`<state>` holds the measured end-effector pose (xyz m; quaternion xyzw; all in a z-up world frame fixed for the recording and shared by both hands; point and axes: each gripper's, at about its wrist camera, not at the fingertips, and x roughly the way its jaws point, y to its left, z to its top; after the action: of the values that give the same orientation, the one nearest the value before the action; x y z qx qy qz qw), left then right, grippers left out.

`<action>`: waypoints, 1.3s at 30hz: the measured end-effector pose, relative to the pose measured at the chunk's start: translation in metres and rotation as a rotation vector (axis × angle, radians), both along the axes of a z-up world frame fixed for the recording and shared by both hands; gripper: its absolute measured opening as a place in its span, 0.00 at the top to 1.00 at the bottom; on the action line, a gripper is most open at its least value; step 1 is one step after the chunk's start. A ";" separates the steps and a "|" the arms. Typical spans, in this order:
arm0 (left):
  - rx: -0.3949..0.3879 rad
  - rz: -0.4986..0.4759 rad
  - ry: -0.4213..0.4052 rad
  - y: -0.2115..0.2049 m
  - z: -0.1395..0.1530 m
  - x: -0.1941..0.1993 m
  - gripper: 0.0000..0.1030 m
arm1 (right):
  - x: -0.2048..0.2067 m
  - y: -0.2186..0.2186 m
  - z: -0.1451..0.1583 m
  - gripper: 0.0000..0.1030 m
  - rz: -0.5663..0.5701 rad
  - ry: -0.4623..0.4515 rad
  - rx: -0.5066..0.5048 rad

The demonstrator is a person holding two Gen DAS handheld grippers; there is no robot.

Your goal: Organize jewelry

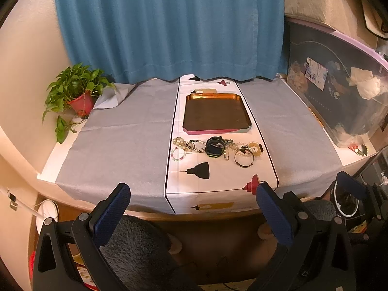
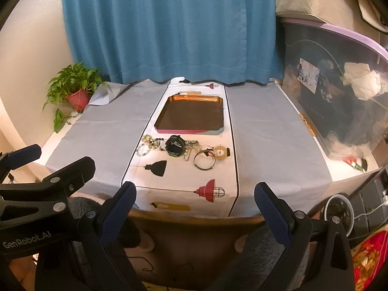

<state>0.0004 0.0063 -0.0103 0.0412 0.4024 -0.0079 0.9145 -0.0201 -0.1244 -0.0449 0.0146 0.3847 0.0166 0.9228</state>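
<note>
Left gripper (image 1: 192, 191) and right gripper (image 2: 195, 191), both with jaws spread wide and empty, held short of the table's near edge. Jewelry (image 1: 215, 149), a row of bead bracelets, a black watch (image 2: 175, 146) and a metal bangle (image 2: 204, 162), lies just in front of the tray (image 1: 217, 131).

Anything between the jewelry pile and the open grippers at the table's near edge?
No objects; between the jewelry pile and the right gripper lies only the printed table runner, shown in both wrist views.
</note>
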 end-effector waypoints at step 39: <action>-0.040 -0.121 0.011 0.011 -0.082 0.057 0.01 | 0.059 0.000 -0.078 0.05 0.124 0.016 0.042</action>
<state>0.0571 0.0174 -0.0922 0.0471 0.4040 -0.0712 0.9108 0.0391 -0.1246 -0.1229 0.0103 0.3920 0.0816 0.9163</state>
